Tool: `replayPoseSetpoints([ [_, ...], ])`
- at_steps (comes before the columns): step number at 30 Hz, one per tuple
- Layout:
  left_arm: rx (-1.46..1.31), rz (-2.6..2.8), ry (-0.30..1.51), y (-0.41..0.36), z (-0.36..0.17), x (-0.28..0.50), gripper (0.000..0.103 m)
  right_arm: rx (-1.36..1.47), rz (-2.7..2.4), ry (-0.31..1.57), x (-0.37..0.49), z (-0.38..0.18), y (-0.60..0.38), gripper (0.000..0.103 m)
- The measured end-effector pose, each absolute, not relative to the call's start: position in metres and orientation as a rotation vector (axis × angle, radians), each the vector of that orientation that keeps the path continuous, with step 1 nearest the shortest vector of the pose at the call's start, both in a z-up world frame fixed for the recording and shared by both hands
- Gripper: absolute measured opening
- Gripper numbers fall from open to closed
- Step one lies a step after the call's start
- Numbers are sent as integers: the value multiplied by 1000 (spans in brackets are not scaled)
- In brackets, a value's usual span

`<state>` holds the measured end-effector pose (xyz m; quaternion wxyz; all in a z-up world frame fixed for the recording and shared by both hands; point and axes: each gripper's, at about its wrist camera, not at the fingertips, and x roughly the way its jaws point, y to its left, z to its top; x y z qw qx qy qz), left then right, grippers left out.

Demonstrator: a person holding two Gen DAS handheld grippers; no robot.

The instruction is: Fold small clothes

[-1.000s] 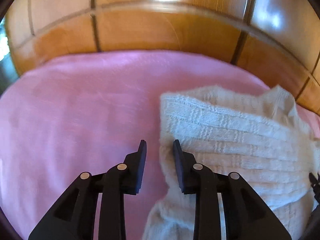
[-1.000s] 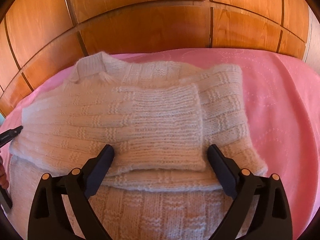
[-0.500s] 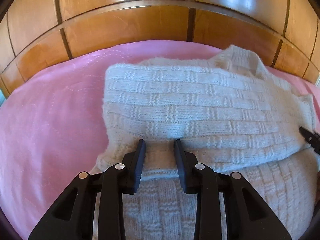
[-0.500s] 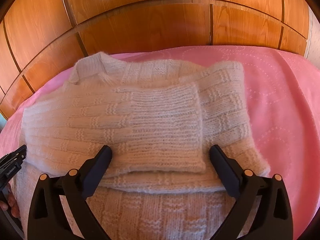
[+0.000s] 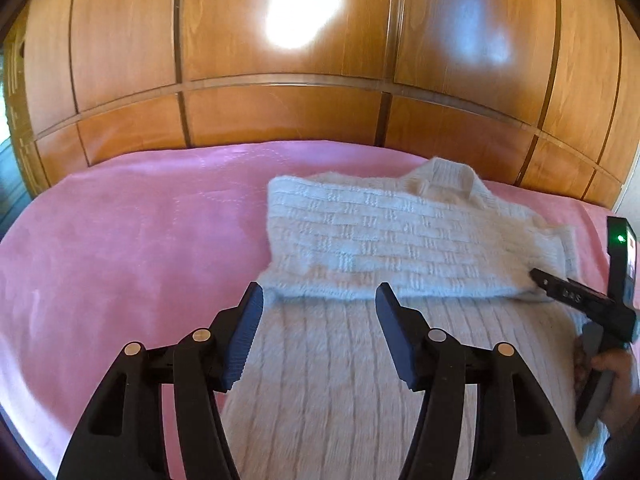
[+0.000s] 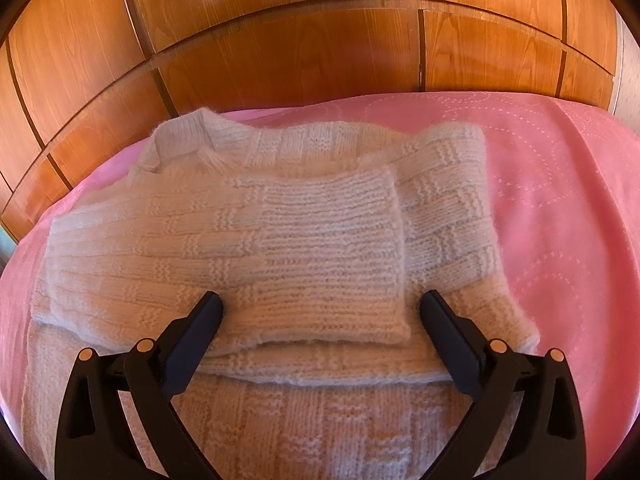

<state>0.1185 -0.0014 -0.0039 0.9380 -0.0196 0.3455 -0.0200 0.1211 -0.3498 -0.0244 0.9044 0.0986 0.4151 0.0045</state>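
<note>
We are opening the left tongs (image 5: 318, 312), nothing between them, over the cream knit sweater (image 6: 256, 240) lying on the pink bedspread (image 5: 120, 240); right tongs (image 6: 320, 312) are gaping empty; we should be gripping the hem evenly.

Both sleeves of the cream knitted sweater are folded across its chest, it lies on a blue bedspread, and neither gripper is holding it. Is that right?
Not quite. The bedspread is pink, not blue, as both wrist views show. The rest holds: the cream knitted sweater has both sleeves folded across its chest, the right gripper stands open over it, and the left gripper is opening with nothing pinched.
</note>
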Motion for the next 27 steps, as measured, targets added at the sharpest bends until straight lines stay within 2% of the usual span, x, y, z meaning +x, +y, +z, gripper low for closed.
replayPoseSetpoints([
  [12,-46,-27,753,14,-19,70,58,192,-7,877,105,-12,-347,101],
  [27,-58,0,815,28,-43,37,58,202,63,922,12,-12,-352,101],
])
